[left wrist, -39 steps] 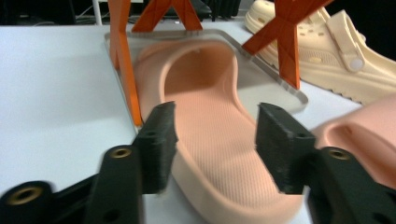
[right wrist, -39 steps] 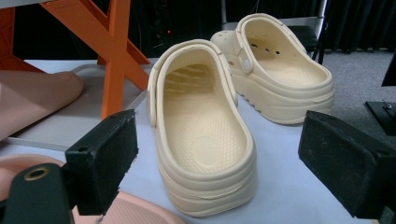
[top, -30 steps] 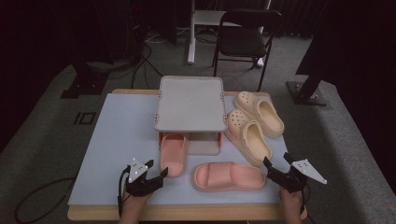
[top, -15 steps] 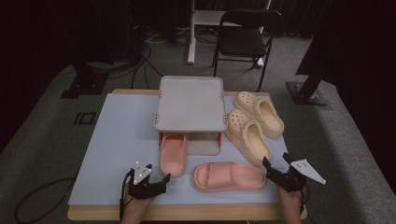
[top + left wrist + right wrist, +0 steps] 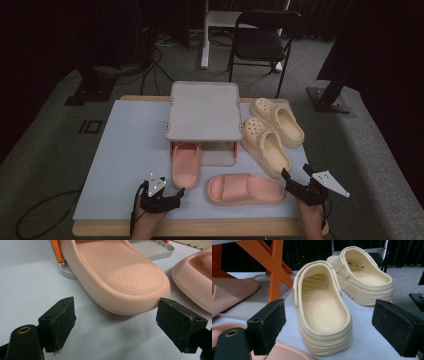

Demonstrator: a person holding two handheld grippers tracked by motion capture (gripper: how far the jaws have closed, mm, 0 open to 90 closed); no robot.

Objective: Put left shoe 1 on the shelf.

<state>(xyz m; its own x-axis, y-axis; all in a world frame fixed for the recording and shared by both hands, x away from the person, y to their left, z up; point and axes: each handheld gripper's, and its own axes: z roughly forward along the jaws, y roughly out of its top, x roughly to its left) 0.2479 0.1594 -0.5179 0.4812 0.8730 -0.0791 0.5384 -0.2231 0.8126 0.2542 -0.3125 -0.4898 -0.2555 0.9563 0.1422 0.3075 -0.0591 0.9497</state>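
the left hand-held gripper sat at the near edge of the bench with its jaws just opened wide and nothing between the pads, the rounded end of the pink slide lying straight ahead of them and a little beyond their tips. that slide's long axis ran directly away from the gripper, its far end tucked under the grey rack, so a short push forward looked enough to bracket it. the right hand-held gripper was also open and empty, facing the nearer cream clog, and lay farther from the slide.
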